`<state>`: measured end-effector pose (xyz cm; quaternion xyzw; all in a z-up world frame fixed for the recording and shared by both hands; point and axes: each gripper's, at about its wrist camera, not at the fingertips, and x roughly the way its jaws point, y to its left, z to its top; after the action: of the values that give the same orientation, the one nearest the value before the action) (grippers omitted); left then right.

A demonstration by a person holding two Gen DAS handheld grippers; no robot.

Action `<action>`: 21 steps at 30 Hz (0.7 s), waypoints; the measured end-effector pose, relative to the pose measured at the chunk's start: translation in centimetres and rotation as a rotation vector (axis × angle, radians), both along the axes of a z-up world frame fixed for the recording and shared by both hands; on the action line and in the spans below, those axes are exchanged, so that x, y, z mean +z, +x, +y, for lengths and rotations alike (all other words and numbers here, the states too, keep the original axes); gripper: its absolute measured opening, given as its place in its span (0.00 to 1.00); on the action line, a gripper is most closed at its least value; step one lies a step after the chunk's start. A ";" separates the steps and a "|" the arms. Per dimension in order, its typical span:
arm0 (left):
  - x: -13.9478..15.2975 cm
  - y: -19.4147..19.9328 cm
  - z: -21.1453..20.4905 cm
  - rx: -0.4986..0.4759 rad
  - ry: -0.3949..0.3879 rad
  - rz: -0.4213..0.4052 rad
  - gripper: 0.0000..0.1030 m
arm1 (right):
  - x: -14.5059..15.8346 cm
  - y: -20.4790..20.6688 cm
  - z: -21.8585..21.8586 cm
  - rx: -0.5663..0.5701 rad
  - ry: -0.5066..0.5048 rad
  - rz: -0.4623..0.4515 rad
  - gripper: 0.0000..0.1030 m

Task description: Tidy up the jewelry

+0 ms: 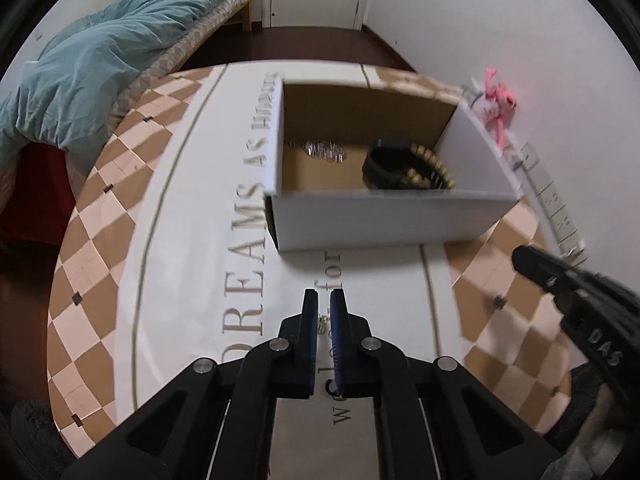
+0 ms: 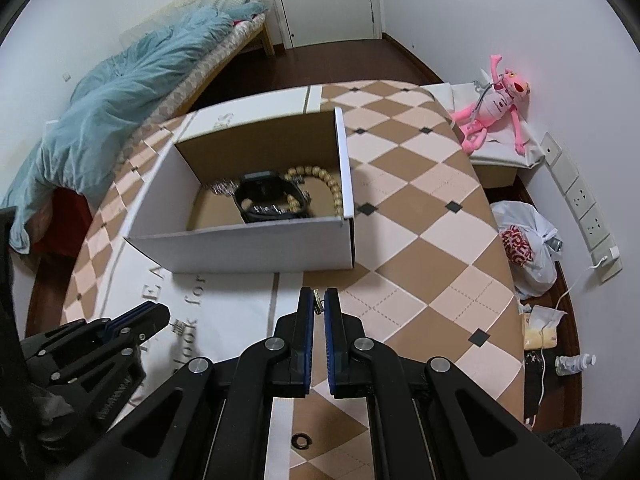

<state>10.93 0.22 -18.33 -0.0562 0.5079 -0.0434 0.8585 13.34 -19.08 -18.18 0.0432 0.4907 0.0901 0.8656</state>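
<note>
A white cardboard box (image 1: 384,220) (image 2: 240,246) stands open on the round checkered table. Inside lie a black watch (image 2: 266,196), a wooden bead bracelet (image 2: 320,184) and a silver piece (image 1: 326,150). My left gripper (image 1: 324,300) is shut on a small gold earring (image 1: 322,322) just above the table, in front of the box; it also shows in the right wrist view (image 2: 160,314) with a small silver piece (image 2: 179,326) by its tips. My right gripper (image 2: 317,294) is shut on a small gold piece (image 2: 317,300). A dark ring (image 2: 301,440) lies on the table below it.
The table (image 2: 420,208) carries printed lettering. A bed with a teal duvet (image 2: 120,96) lies to the left. A pink plush toy (image 2: 492,108), a plastic bag (image 2: 524,248) and wall sockets (image 2: 580,200) are at the right.
</note>
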 end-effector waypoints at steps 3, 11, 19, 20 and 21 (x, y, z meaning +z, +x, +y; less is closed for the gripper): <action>2.3 -0.1 1.0 0.016 -0.044 -0.034 0.04 | 1.0 0.0 -0.1 0.000 0.022 -0.009 0.05; 7.3 1.7 2.9 0.024 -0.129 -0.101 0.04 | 4.1 1.1 -0.2 0.007 0.100 -0.046 0.05; 8.0 5.6 2.8 -0.012 -0.168 -0.083 0.04 | 5.8 5.5 0.5 0.032 0.123 -0.040 0.05; 7.9 5.6 2.8 -0.015 -0.171 -0.075 0.04 | 5.9 5.6 0.5 0.035 0.120 -0.044 0.05; 7.7 5.2 2.8 -0.011 -0.167 -0.068 0.05 | 6.0 5.5 0.6 0.038 0.117 -0.049 0.05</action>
<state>16.12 3.02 -10.62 -0.1233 0.4734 -0.0925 0.8673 18.86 -18.52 -12.23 0.0822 0.4642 0.1358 0.8714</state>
